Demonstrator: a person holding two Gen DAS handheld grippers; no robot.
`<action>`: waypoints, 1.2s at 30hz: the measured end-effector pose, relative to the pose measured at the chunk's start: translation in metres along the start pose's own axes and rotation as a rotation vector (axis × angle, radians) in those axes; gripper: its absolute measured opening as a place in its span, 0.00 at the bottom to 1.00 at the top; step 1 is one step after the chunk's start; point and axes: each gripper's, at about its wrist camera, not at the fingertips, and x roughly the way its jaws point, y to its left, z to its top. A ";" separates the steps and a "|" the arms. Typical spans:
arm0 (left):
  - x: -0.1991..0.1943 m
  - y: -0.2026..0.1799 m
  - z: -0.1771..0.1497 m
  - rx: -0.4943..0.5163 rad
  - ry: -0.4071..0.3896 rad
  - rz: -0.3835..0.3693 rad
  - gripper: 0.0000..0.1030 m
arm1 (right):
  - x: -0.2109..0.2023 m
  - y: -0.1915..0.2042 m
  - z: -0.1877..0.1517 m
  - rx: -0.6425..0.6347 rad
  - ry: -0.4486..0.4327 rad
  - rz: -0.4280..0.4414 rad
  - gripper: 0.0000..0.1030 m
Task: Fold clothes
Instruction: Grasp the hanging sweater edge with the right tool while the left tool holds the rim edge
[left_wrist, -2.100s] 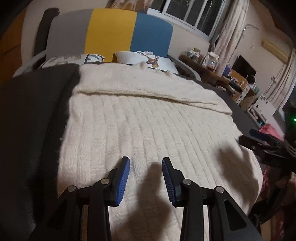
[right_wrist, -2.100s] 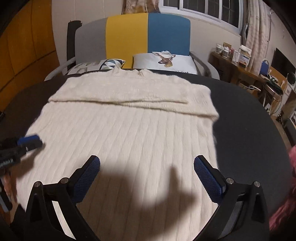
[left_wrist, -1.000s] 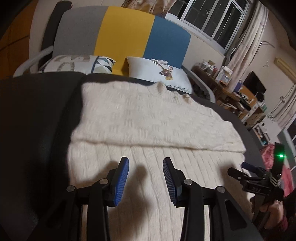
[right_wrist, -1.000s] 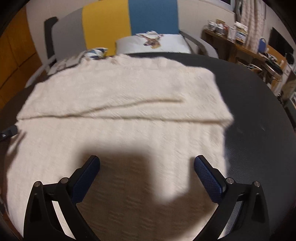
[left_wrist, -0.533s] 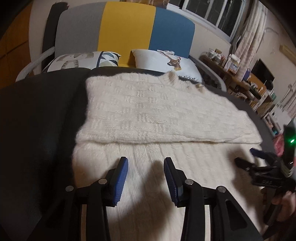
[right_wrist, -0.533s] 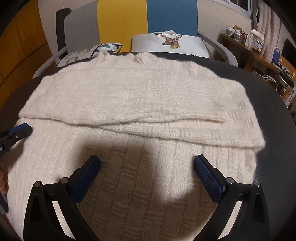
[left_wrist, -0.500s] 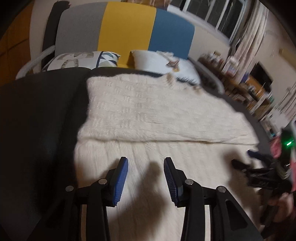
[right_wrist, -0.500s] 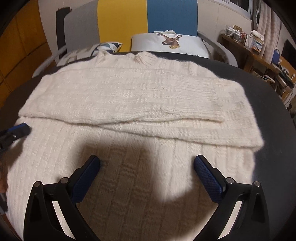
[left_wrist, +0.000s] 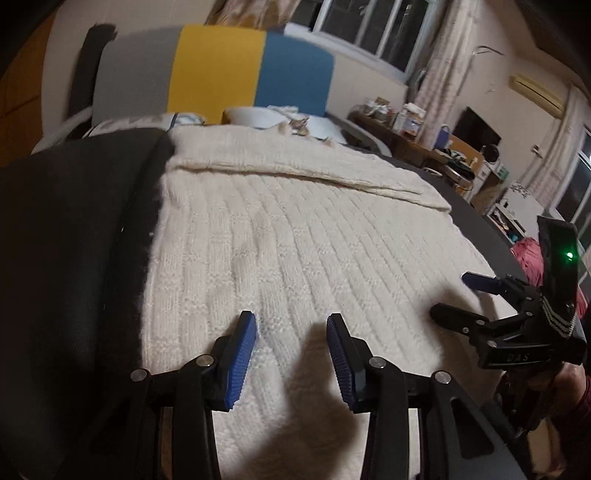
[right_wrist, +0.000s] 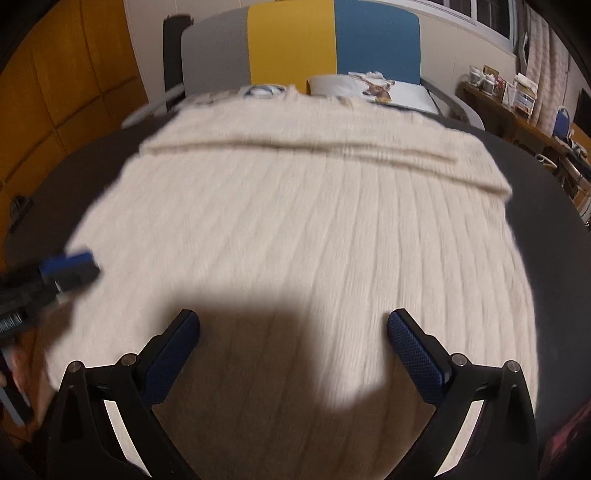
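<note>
Dark table (left_wrist: 66, 236): round top, pretty much fills both views.
Cream knit sweater (left_wrist: 295, 236): lying flat on the table, sleeves folded across the far end.
Right gripper (right_wrist: 293, 341): jaws spread wide, nothing between them, over the sweater's near part.
Left gripper (left_wrist: 291, 350): jaws parted too, narrower gap, holding nothing, near the sweater's left edge.

Warm, dim indoor light from above and behind throws hard dark shadows onto the cream sweater (left_wrist: 295, 240); the right wrist view is smeared by motion blur, the left sharper, and both bend and darken at their fisheye edges
</note>
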 end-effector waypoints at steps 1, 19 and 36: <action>-0.001 0.002 0.002 -0.013 0.003 -0.007 0.39 | 0.000 0.001 -0.005 -0.002 -0.015 -0.006 1.00; -0.066 0.016 -0.056 0.008 0.083 -0.156 0.38 | -0.022 0.064 -0.035 -0.125 -0.022 0.038 1.00; -0.085 0.064 -0.081 -0.283 0.045 -0.212 0.41 | -0.076 -0.061 -0.031 0.305 -0.048 0.378 1.00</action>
